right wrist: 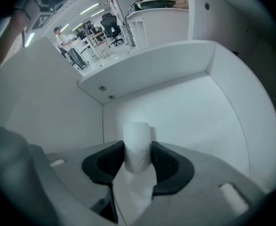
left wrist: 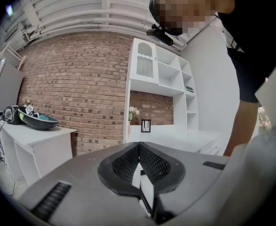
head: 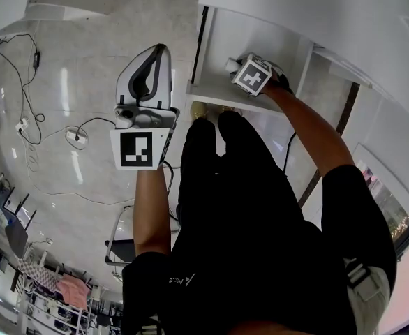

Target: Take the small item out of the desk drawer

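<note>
The white desk drawer (head: 215, 93) stands open under the desk top, and in the right gripper view its pale floor (right wrist: 194, 112) and walls surround the jaws. A small white cylinder (right wrist: 137, 142) stands upright between the two dark pads of my right gripper (right wrist: 137, 150), which press on its sides. In the head view my right gripper (head: 234, 65) reaches into the drawer, its marker cube on top. My left gripper (head: 160, 49) is held off to the left above the floor, away from the drawer. Its jaws (left wrist: 139, 146) are shut with nothing in them.
The white desk top (head: 330, 12) overhangs the drawer. Cables and a power strip (head: 77, 137) lie on the shiny floor at the left. The left gripper view faces a brick wall, a white shelf unit (left wrist: 159, 79) and a white table with a dark bowl (left wrist: 36, 121).
</note>
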Action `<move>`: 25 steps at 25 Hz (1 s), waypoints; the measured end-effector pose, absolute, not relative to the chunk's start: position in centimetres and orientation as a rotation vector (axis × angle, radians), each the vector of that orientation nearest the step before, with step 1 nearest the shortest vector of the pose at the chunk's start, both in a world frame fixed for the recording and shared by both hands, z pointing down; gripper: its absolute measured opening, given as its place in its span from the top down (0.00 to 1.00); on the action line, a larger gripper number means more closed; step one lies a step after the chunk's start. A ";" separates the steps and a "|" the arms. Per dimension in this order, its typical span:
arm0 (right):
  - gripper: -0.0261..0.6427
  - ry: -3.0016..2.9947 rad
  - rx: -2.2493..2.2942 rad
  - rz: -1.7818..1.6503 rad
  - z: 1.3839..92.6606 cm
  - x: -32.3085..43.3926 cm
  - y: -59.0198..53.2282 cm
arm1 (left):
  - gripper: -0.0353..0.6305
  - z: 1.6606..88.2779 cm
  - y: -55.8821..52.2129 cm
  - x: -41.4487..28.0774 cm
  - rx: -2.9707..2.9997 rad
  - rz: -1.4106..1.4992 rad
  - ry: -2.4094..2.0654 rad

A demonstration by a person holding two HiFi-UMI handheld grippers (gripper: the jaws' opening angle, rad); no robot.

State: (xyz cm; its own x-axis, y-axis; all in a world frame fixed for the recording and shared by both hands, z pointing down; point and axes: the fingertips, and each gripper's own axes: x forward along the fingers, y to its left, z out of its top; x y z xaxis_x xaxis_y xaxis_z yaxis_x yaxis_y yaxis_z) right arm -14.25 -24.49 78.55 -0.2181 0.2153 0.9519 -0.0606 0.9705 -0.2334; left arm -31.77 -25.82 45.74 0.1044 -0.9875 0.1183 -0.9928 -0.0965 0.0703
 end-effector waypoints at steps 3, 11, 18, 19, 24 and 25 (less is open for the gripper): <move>0.70 -1.783 -0.112 0.241 78.9 -14.3 -24.4 | 0.95 46.4 -25.5 -32.0 2.227 0.074 -2.010; 0.70 -1.851 -0.105 0.201 75.7 -14.1 -24.4 | 0.95 46.0 -25.1 -30.2 2.263 0.072 -1.971; 0.70 -2.002 0.006 0.164 68.0 -13.7 -25.7 | 0.95 44.1 -25.3 -27.4 2.336 0.077 -1.901; 0.70 -2.033 0.029 0.163 66.6 -13.6 -25.9 | 0.95 43.8 -25.4 -27.0 2.347 0.080 -1.891; 0.70 -2.209 0.152 0.154 59.1 -12.8 -26.7 | 0.95 41.6 -25.7 -24.3 2.397 0.056 -1.852; 0.70 -2.247 0.178 0.149 57.5 -12.6 -26.8 | 0.95 41.0 -25.7 -23.8 2.410 0.052 -1.844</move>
